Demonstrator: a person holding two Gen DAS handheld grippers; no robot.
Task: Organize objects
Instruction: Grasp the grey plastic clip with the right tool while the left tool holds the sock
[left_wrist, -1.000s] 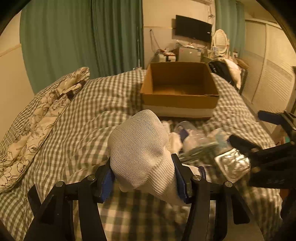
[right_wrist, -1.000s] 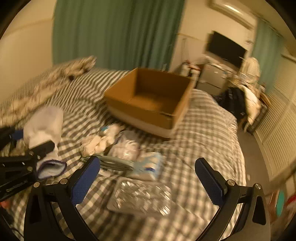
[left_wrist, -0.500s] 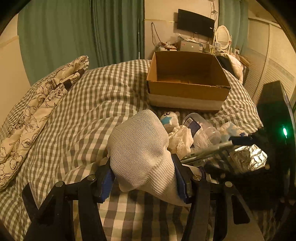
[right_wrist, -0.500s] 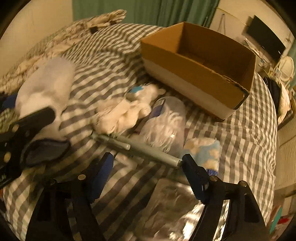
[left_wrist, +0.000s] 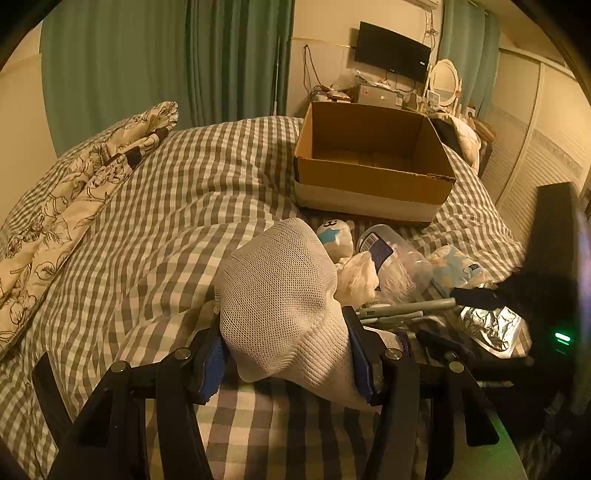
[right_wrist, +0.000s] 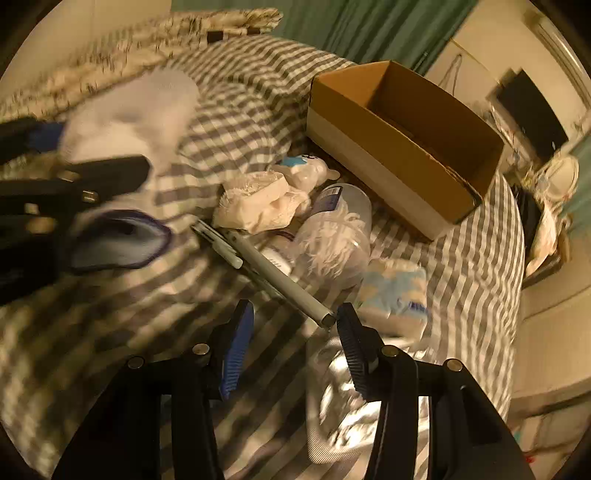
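Keep the left gripper (left_wrist: 286, 354) clamped on the sock (left_wrist: 280, 299); centre the closing right gripper (right_wrist: 293, 321) on the pen (right_wrist: 280, 280) at 12 o'clock; nothing gripped yet.

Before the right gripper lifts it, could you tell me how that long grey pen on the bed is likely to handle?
The grey pen looks rigid, so it should stay straight. Its round barrel may roll on the checked bedding if nudged. The right gripper is closing near one end only, so the pen could pivot and droop.
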